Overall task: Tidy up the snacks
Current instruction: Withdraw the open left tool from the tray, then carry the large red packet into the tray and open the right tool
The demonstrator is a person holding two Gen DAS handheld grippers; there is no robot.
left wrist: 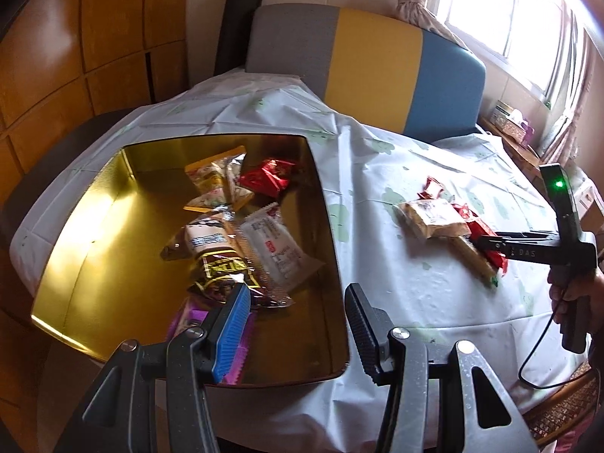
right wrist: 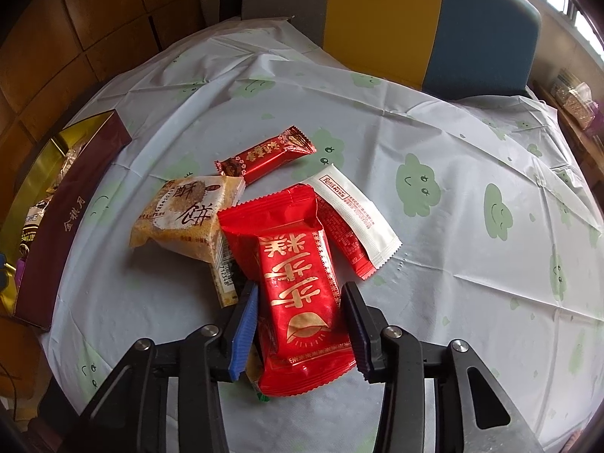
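My right gripper [right wrist: 300, 287] points down at a pile of snacks on the white tablecloth [right wrist: 434, 283]. Its fingers stand close on either side of a large red packet with gold writing [right wrist: 298, 283], with slim gaps at the pads. Beside it lie a tan pastry packet [right wrist: 181, 215], a slim red bar [right wrist: 264, 156] and a white packet [right wrist: 358, 211]. My left gripper [left wrist: 298, 288] hangs open over the gold-lined box [left wrist: 113, 249], nothing between its fingers. Several wrapped snacks [left wrist: 234, 249] lie inside. The right gripper [left wrist: 481, 243] also shows at the pile.
The box's maroon outer wall [right wrist: 68, 226] stands left of the pile. A chair with a grey, yellow and blue back [left wrist: 373, 60] is behind the table. A person's hand [left wrist: 573, 290] holds the right gripper, its cable [left wrist: 536, 358] trailing. Tissue box [left wrist: 513, 124] on a side shelf.
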